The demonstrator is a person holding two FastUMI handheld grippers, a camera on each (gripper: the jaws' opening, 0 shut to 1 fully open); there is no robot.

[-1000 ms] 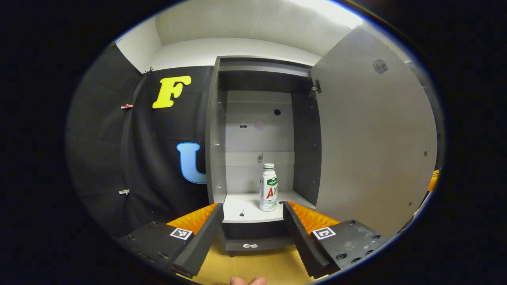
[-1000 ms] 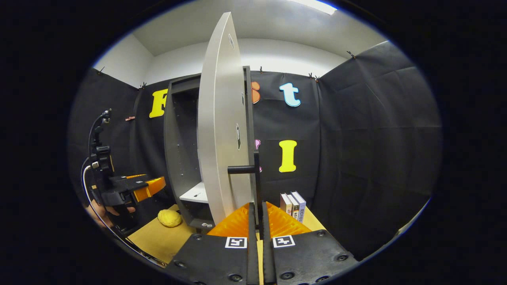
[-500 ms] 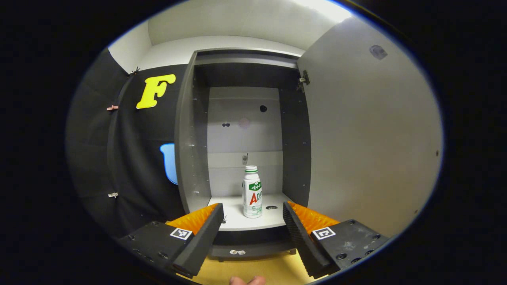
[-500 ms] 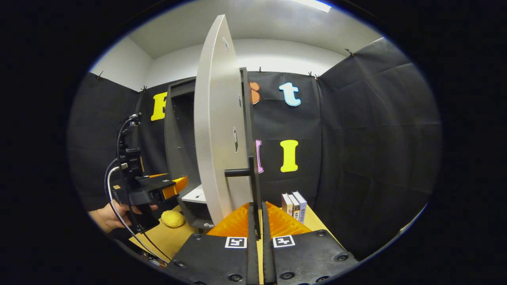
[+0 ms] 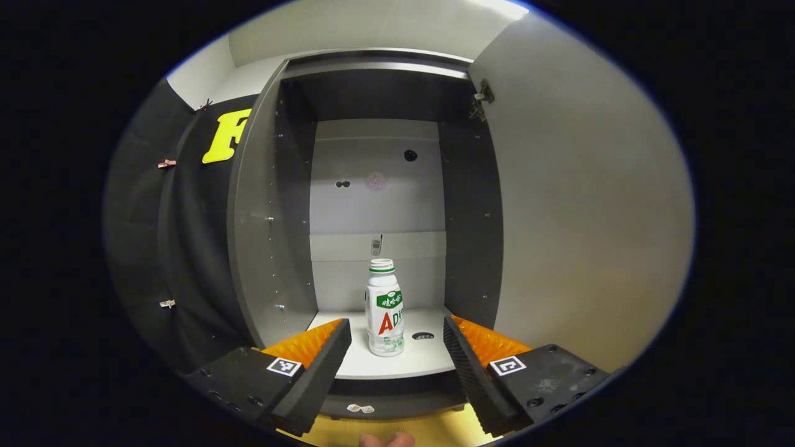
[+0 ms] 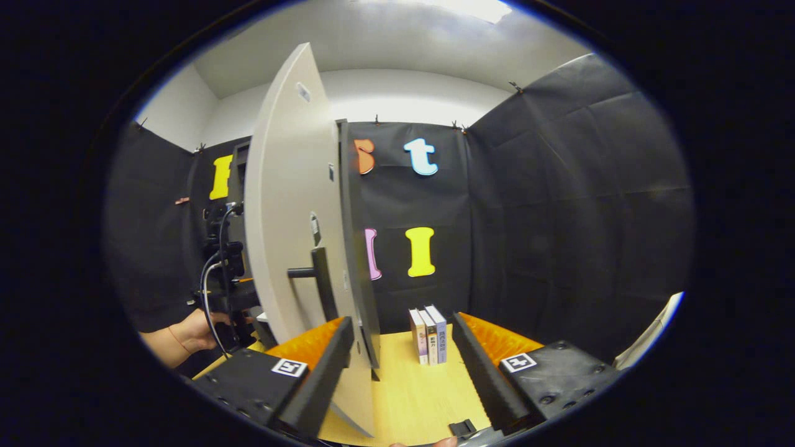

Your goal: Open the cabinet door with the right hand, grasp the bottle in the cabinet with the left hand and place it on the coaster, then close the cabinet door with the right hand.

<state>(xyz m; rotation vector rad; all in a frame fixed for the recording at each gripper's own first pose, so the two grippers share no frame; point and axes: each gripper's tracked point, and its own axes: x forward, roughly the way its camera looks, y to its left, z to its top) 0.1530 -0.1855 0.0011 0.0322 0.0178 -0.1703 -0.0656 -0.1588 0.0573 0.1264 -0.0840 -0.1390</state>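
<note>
In the left gripper view a white bottle [image 5: 385,310] with a green and red label stands upright on the cabinet's pale shelf [image 5: 422,363]. My left gripper [image 5: 397,338] is open just in front of the shelf, and the bottle shows in the gap between its fingers, farther in. The grey cabinet door [image 5: 577,205] stands wide open to the right. In the right gripper view the door [image 6: 286,205] is seen edge-on, with its dark handle [image 6: 320,282] up and left of my right gripper [image 6: 404,329]. That gripper is open and empty.
Three books [image 6: 428,335] stand on the wooden table [image 6: 410,391] against the black wall, ahead of the right gripper. A hand [image 6: 192,329] and a cable [image 6: 208,292] show left of the door. The door's lower edge hangs beside my right gripper's left finger [image 6: 323,372].
The right gripper has let go of the door handle, opened, and shifted right. The left gripper has moved closer to the cabinet, so the bottle now sits centred between its fingers.
</note>
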